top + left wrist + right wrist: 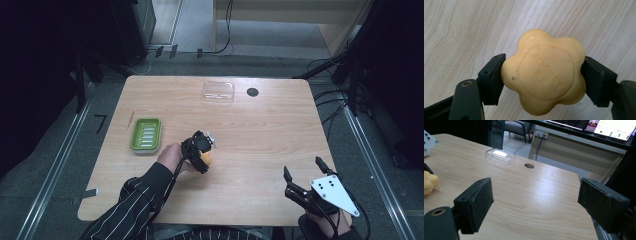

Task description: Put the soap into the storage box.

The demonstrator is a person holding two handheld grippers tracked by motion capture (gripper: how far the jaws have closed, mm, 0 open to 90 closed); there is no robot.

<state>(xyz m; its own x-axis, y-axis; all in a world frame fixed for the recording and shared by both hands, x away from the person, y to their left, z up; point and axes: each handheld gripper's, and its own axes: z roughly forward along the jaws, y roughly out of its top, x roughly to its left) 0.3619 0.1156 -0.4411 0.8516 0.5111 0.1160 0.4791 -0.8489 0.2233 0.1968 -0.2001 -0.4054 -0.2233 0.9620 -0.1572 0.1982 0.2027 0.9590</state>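
Observation:
A yellow flower-shaped soap bar with an embossed stamp sits between the jaws of my left gripper, which is shut on it just above the wooden table. In the high view the left gripper is near the table's middle with the soap under it, right of a green soap dish. My right gripper stands open over the front right corner with nothing between its jaws. In the right gripper view the soap shows at the left edge, beyond the open jaws.
A clear plastic lid lies at the table's back middle, with a dark round hole beside it. A thin stick lies left of the green dish. Cables run on the floor behind the table.

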